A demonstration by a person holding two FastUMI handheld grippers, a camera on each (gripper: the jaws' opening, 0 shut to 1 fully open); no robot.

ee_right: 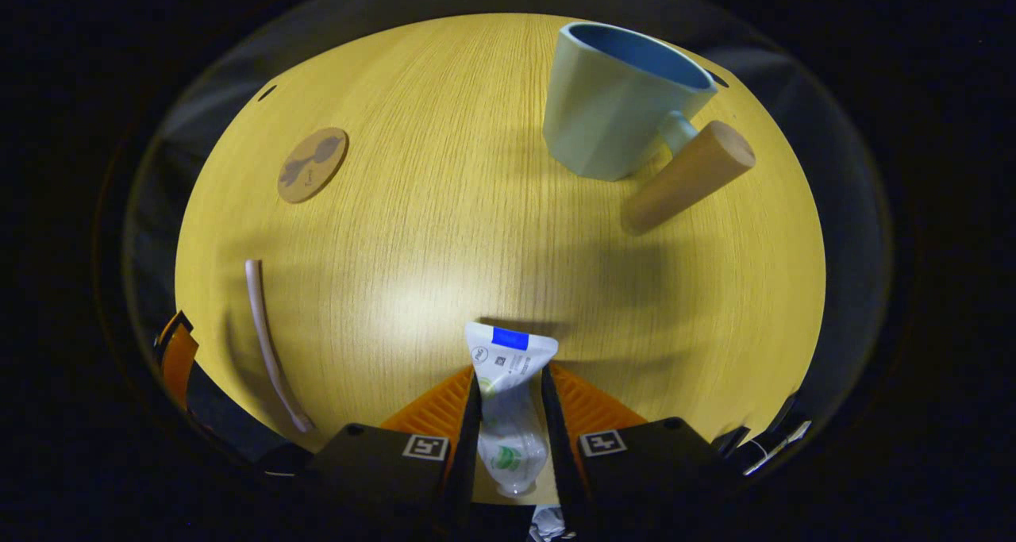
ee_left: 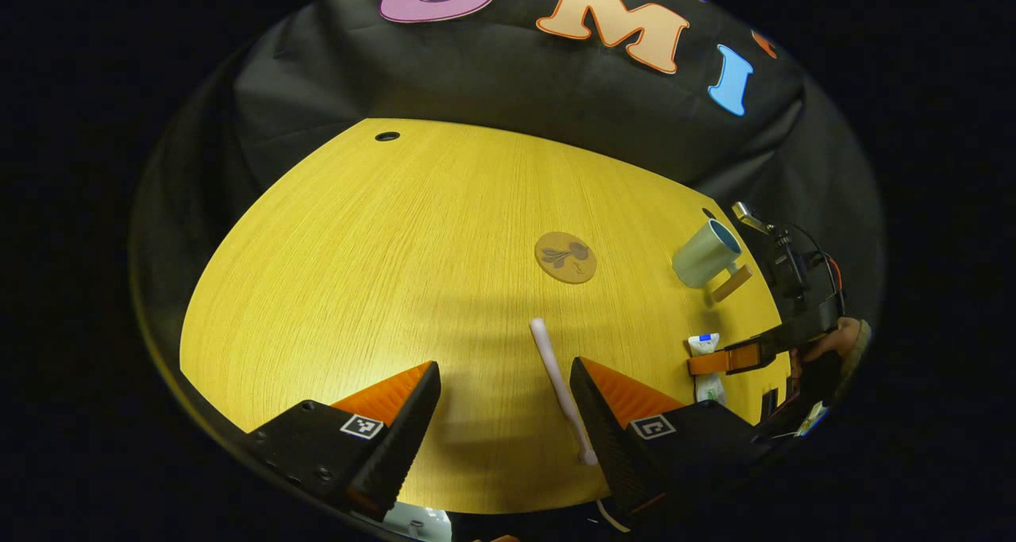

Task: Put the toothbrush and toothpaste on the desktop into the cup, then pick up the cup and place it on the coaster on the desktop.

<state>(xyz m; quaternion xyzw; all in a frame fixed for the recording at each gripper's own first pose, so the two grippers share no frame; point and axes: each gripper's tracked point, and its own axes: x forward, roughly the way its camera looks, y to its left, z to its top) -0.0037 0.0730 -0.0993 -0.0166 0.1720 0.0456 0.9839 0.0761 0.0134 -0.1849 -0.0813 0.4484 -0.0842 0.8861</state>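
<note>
Toothpaste (ee_right: pixel 509 391), one white tube with a blue band near its flat end, lies on the wooden desktop (ee_right: pixel 444 232), pinched between the right gripper (ee_right: pixel 512 415) fingers. One pale pink toothbrush (ee_left: pixel 559 387) lies beside the left gripper (ee_left: pixel 505 403), whose jaws are spread. One pale green cup (ee_right: pixel 615 101) with a wooden handle stands upright, well apart from the single round coaster (ee_left: pixel 565 257).

Pink toothbrush (ee_left: pixel 557 383) flat; toothpaste (ee_right: pixel 508 399) pinched; cup (ee_right: pixel 615 101) upright; coaster (ee_left: pixel 565 257) bare.
</note>
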